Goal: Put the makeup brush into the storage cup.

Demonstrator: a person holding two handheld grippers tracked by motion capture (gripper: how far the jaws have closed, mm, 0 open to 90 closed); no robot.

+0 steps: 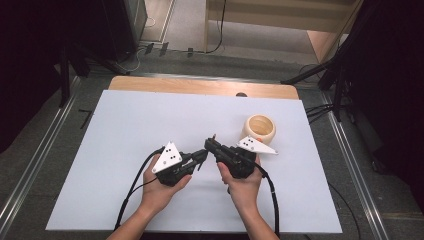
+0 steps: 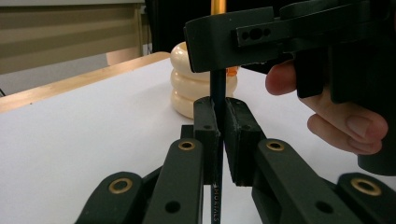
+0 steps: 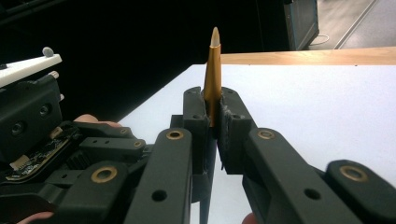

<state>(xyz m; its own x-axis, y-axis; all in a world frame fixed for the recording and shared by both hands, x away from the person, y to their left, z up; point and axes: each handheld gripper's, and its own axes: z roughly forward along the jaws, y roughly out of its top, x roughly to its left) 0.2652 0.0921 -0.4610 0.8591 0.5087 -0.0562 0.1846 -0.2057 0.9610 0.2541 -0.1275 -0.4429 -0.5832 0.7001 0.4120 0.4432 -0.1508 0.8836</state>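
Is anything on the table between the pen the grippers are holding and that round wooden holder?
Nothing visible. Both the left gripper and right gripper clamp the pen; bare white table lies between them and the wooden holder.

So the table (image 1: 150,82) is a light wood top, almost totally covered by a big white sheet (image 1: 125,130), with just a strip of wood showing along the far edge. Sitting right on the sheet is a cream-colored ribbed pot (image 1: 259,127), open at the top, well toward the sheet's far right area. The rest of the sheet around the pot looks plain white.
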